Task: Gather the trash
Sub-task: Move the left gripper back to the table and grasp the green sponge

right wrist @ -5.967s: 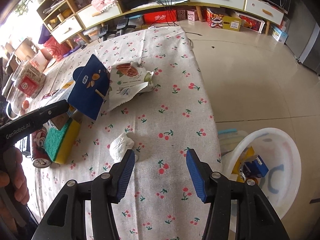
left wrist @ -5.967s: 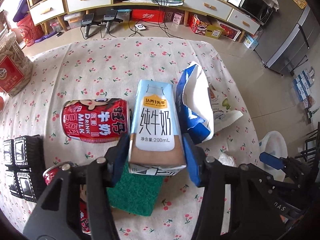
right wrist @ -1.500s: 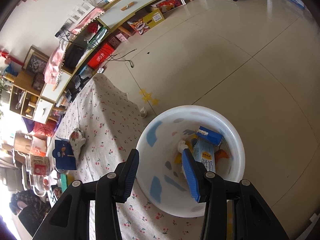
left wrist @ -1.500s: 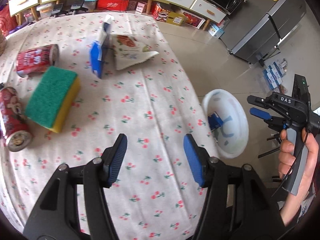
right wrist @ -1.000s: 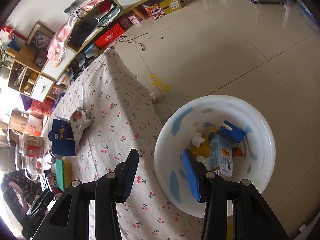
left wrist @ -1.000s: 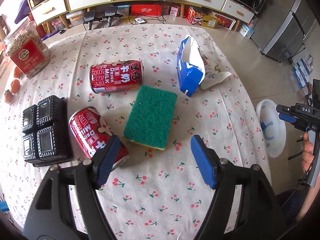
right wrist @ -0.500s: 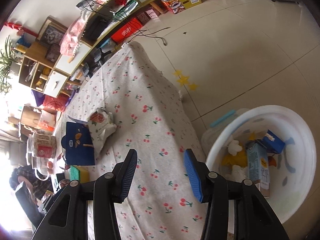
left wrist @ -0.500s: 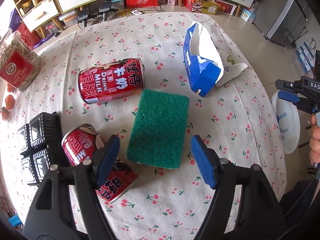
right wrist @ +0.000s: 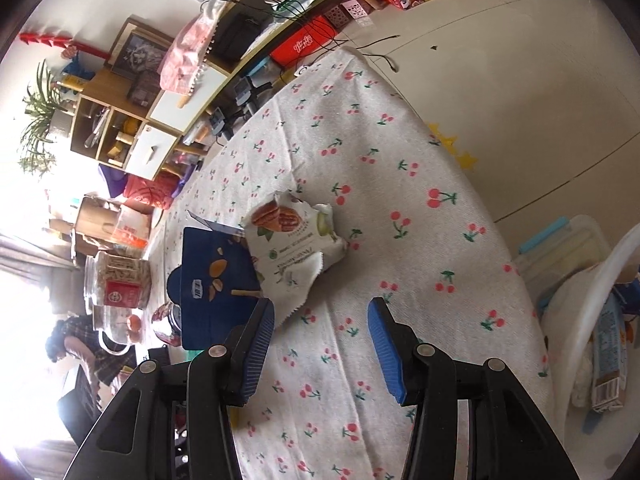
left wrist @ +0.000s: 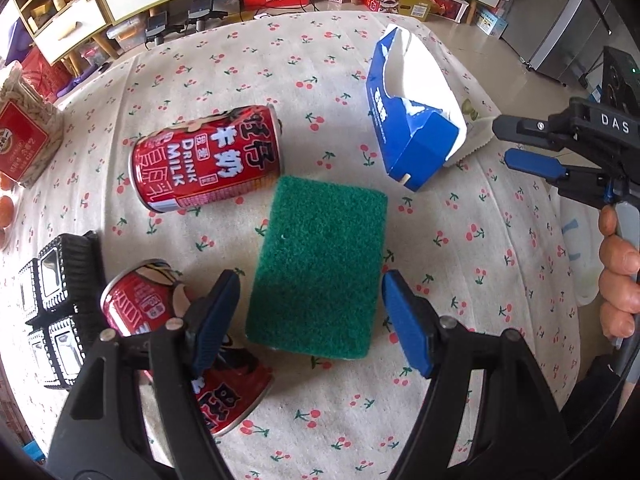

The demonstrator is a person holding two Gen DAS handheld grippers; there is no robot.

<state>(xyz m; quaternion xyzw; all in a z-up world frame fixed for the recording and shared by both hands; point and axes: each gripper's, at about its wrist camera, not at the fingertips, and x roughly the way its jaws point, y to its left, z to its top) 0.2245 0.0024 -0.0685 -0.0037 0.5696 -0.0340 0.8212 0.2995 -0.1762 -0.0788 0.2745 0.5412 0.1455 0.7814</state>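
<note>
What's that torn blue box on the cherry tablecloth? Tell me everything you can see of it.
The torn blue box looks like thin cardboard, blue outside and white inside, ripped open along its top so the inside gapes. It lies on its side on the cherry-print tablecloth, beyond the green sponge and apart from it. A printed nut snack wrapper lies against its far side. From the right wrist view it shows printed nut pictures. Neither gripper touches it.
</note>
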